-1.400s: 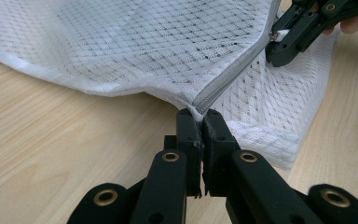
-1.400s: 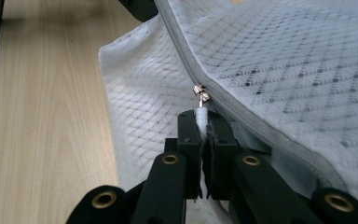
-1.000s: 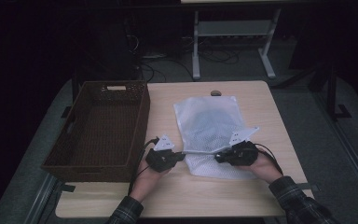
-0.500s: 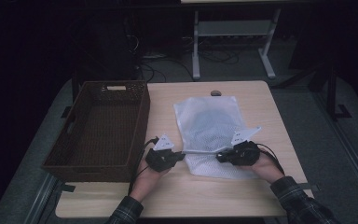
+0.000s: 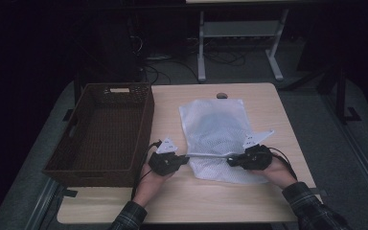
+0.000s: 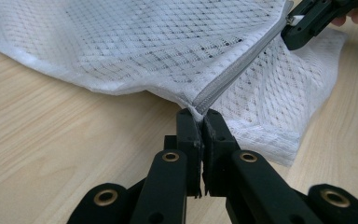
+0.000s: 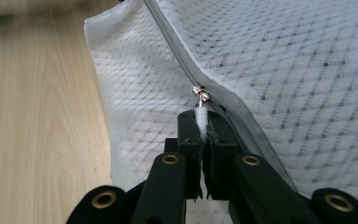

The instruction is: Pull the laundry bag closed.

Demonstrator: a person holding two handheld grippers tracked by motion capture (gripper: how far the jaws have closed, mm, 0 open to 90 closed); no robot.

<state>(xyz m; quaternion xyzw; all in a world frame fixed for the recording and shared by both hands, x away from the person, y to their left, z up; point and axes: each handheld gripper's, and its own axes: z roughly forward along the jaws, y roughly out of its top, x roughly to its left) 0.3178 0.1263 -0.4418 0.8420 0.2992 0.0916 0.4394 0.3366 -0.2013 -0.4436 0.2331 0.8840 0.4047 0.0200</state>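
- Wooden table (image 5: 278,120) held a limp, light mesh bag (image 5: 215,124), basket (image 5: 100,129) at nine o'clock.
- Left gripper (image 6: 200,122) pinched the zipper (image 6: 235,70) end.
- Right gripper (image 7: 204,122) clamped the pull (image 7: 200,113), the best hold.

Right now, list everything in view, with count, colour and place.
mesh bag: one, white, flat on the table's middle, near edge lifted between the grippers
zip: one, grey, along the bag's near edge
zip pull: one, silvery with a white tab, at the zip's right end
basket: one, dark brown wicker, on the table's left side
table: one, light wood, under everything
frame: one, pale metal, on the floor behind the table
left gripper: one, black, shut on the zip's left end
right gripper: one, black, shut on the zip pull's tab
hands: two, in plaid sleeves, at the near edge
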